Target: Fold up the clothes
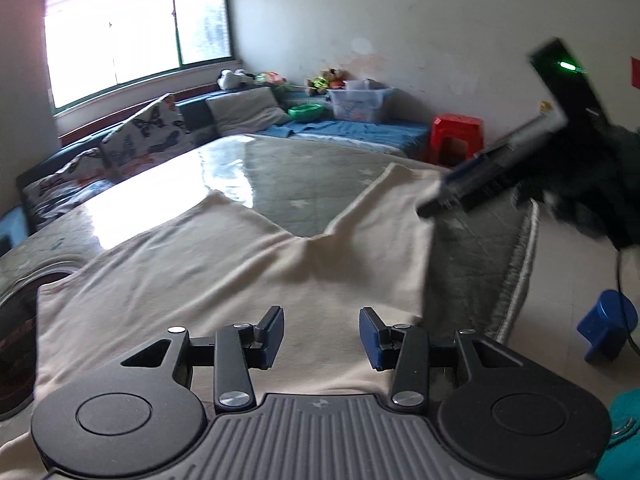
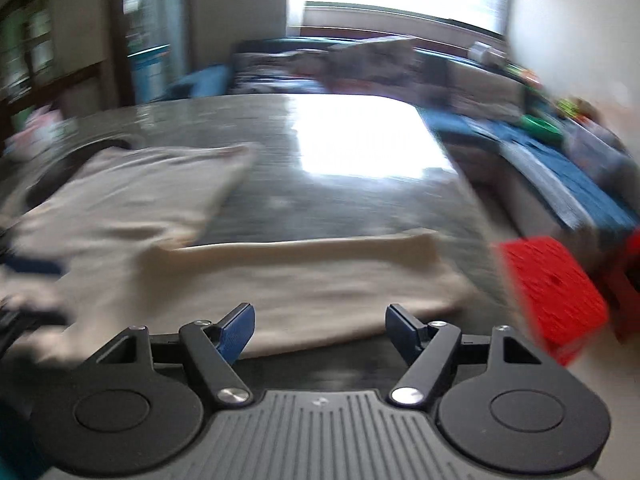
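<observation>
- Cream-coloured knit garment (image 1: 224, 280) lies spread flat right under the left gripper (image 1: 322, 334), covering the near part of the grey-green glossy table (image 1: 256, 164).
- Its body runs away from the left wrist camera, and two long pieces fork off at the far end, one toward the far left and one toward the far right, with a V-shaped gap of bare table between them.
- From the right wrist view the same cloth (image 2: 280, 284) stretches crosswise, long axis left to right, with a folded band along its far edge; that picture is smeared, so finer detail is lost.
- Left gripper hangs just above the cloth with its blue-padded jaws spread wide and nothing between them; whether the pads touch the fabric I cannot tell.
- Right gripper (image 2: 320, 330) is likewise spread wide and empty at the near hem of the garment. In the left view it (image 1: 460, 190) shows blurred, beside the far right piece.
- Beyond the table's right side stands a red plastic stool (image 1: 456, 136).
- Farther back, a butterfly-print cushion (image 1: 144, 136) leans on a blue sofa under the window (image 1: 132, 36).
</observation>
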The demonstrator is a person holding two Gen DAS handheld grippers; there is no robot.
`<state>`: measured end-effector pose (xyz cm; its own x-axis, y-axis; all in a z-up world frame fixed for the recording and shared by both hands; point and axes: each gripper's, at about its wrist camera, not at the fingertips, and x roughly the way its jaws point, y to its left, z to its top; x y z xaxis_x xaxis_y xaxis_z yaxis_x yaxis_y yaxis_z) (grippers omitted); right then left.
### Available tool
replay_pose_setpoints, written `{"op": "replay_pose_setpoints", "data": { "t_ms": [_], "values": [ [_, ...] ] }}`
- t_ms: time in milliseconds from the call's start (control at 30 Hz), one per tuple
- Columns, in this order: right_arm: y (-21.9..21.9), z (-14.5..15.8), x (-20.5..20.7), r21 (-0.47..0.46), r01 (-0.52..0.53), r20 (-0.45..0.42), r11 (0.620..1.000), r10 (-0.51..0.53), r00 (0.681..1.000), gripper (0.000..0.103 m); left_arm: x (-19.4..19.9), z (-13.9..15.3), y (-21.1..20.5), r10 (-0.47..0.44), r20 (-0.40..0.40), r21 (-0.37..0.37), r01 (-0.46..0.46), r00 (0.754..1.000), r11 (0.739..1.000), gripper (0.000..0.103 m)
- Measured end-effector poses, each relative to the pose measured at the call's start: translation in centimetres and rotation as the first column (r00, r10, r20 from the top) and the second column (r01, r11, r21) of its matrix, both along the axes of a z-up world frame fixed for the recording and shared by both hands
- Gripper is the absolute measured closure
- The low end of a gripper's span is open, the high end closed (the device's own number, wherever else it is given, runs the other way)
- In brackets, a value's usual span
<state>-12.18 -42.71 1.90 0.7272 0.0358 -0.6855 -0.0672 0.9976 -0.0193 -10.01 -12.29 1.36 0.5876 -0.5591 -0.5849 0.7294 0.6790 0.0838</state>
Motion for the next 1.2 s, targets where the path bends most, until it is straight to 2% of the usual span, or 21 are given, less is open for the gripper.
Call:
{"op": "replay_pose_setpoints", "data": {
  "t_ms": [167, 367, 600, 833, 1033, 1200],
  "values": [
    [-4.6, -1.5, 1.4, 0.024, 0.184, -0.003, 0.983, -0.184, 0.983, 0.037, -0.2, -0.6, -0.5, -0.011, -0.016, 0.015, 0.011, 1.0, 1.0, 0.058],
    [-6.1, -2.2, 2.4, 0.064, 0.238, 0.012, 0.969, -0.239, 0.971, 0.052, 0.1, -0.4, -0.7, -0.005, -0.014, 0.017, 0.005, 1.0, 1.0, 0.056],
    [-6.2, -2.5, 2.8, 0.086, 0.263, 0.045, 0.961, -0.267, 0.963, 0.093, 0.9, 0.4, -1.0, 0.018, 0.0, 0.017, -0.018, 1.0, 1.0, 0.054],
    [-7.2, -0.4, 1.8, 0.111, 0.277, 0.12, 0.954, -0.29, 0.95, 0.097, 2.4, 0.4, -2.3, 0.016, -0.013, -0.005, -0.016, 1.0, 1.0, 0.051],
    [-7.0, -1.3, 1.6, 0.112, 0.272, 0.089, 0.956, -0.282, 0.955, 0.098, 3.9, 0.2, -3.5, 0.016, -0.043, -0.034, -0.017, 0.999, 0.999, 0.05],
    [-6.9, 0.7, 1.0, 0.123, 0.249, 0.135, 0.961, -0.264, 0.955, 0.098, 5.3, -0.3, -3.9, 0.018, -0.089, -0.072, -0.025, 0.996, 0.997, 0.045]
  ]
}}
